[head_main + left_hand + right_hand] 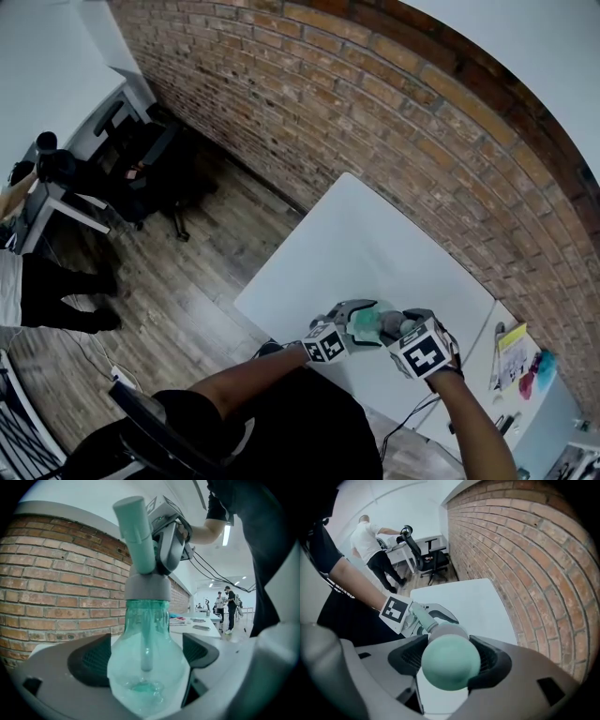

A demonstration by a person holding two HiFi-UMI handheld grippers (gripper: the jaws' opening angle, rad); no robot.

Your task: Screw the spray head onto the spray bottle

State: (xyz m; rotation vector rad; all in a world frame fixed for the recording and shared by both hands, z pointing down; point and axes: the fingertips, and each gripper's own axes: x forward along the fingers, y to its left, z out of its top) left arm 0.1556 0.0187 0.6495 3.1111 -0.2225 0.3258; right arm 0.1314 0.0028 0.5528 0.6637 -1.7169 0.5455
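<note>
Mostly done: left gripper [145, 657] pinches the spray bottle [147, 681], right gripper [449, 660] pinches the spray head [138, 536], grey collar [146, 588] seated on the neck, all above the white table [366, 244] near edge; tightness unclear, probably final turns left.

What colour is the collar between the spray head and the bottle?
Grey collar; clearest in the left gripper view.

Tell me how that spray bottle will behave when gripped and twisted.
The spray bottle looks thin-walled and nearly empty, so probably light and dentable if the left gripper squeezes hard. Its rounded, smooth body may slip round as the spray head turns.
</note>
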